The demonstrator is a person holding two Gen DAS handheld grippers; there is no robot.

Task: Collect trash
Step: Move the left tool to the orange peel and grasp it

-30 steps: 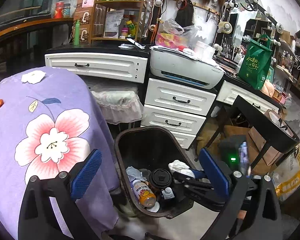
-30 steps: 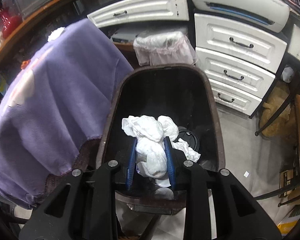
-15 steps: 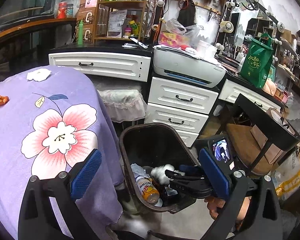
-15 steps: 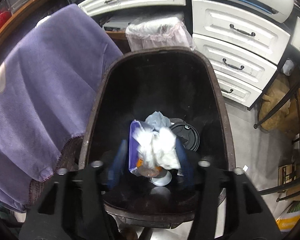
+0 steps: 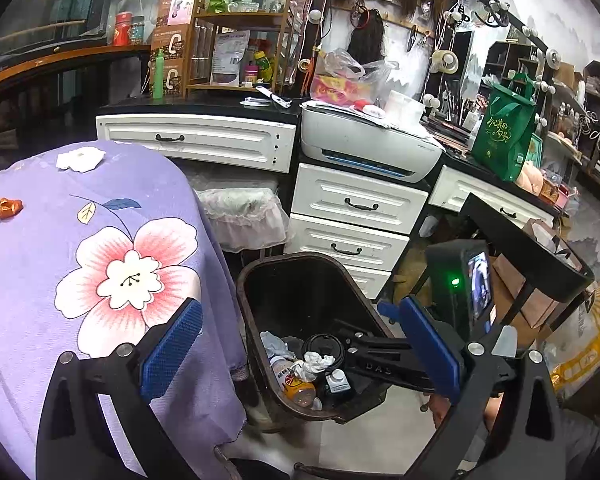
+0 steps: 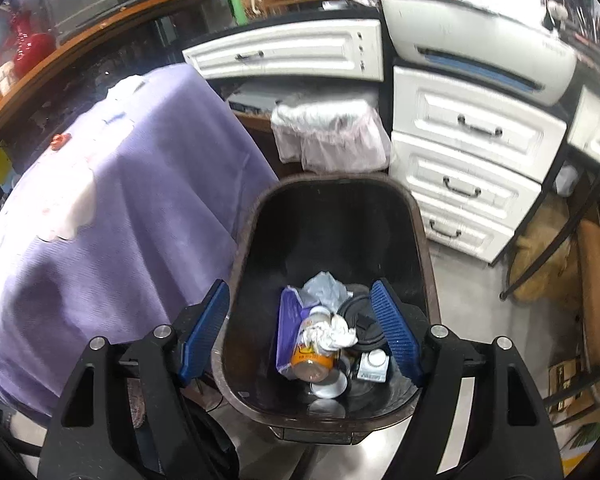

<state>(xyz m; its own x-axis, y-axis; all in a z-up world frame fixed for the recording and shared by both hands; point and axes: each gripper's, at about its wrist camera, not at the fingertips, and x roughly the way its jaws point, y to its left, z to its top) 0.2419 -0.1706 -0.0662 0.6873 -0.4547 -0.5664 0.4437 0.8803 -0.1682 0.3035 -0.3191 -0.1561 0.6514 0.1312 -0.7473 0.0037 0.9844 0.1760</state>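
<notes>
A dark brown trash bin (image 6: 416, 216) (image 5: 260, 276) stands on the floor beside the purple-clothed table (image 5: 52, 264). Inside lie a crumpled white tissue (image 6: 332, 334) (image 5: 314, 362), an orange drink bottle (image 6: 312, 356), a black cup lid (image 6: 360, 316) and a purple wrapper (image 6: 286, 332). My right gripper (image 6: 300, 336) is open and empty above the bin. My left gripper (image 5: 300, 356) is open and empty, above the table edge and bin. On the table lie a white tissue (image 5: 80, 159) and an orange wrapper (image 5: 8, 207).
White drawers (image 5: 356, 216) and a printer (image 5: 368, 144) stand behind the bin. A small lined bin (image 5: 240, 212) sits between table and drawers. A black side table (image 5: 528, 256) and cardboard boxes stand to the right.
My right gripper opened and dropped the white tissue wad into the bin, then lifted up and back. The left gripper view shifted slightly.
</notes>
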